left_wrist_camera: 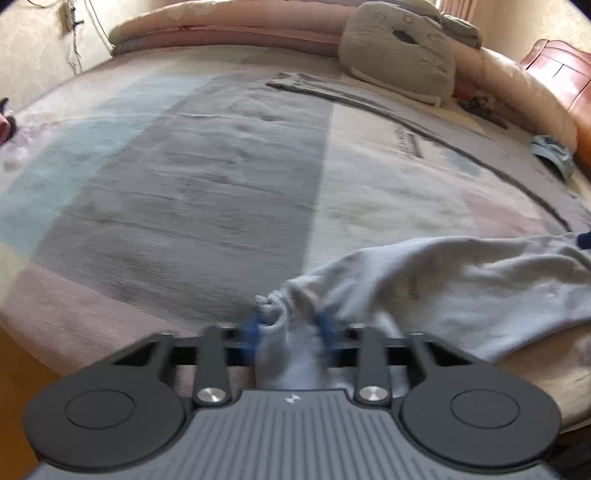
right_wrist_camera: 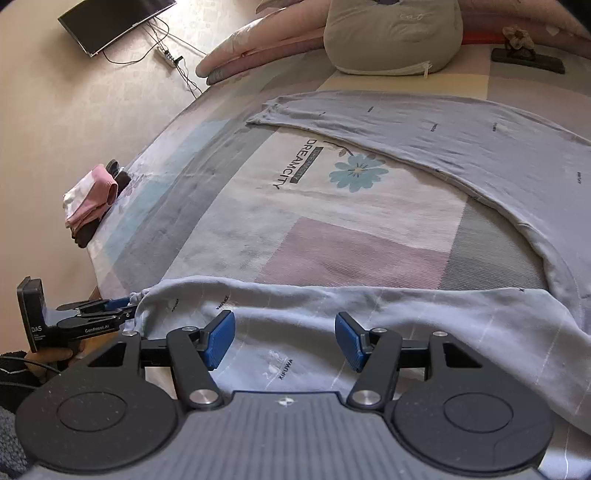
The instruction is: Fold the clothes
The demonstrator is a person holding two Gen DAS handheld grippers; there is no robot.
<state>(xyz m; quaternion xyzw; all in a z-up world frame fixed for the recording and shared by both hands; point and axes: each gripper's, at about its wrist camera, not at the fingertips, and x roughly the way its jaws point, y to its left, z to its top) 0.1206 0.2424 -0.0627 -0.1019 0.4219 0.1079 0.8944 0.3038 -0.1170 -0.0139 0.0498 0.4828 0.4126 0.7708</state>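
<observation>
A long pale blue-grey garment (right_wrist_camera: 461,147) curves across the patterned bed sheet (right_wrist_camera: 332,251). Its near part lies bunched along the bed's front edge (left_wrist_camera: 461,288). My left gripper (left_wrist_camera: 288,326) is shut on the gathered end of that garment, and cloth fills the gap between its blue pads (left_wrist_camera: 251,332). In the right wrist view the left gripper (right_wrist_camera: 129,308) shows at the far left, pinching the garment's end, with a hand under it. My right gripper (right_wrist_camera: 286,339) stands open just over the garment's near part, its pads (right_wrist_camera: 221,339) wide apart and gripping nothing.
A grey-green pillow (right_wrist_camera: 391,37) and rolled pink bedding (right_wrist_camera: 251,48) lie at the head of the bed. A folded pile of pink and dark clothes (right_wrist_camera: 92,199) sits by the left bed edge. A flat screen (right_wrist_camera: 114,22) and cables lie on the floor beyond.
</observation>
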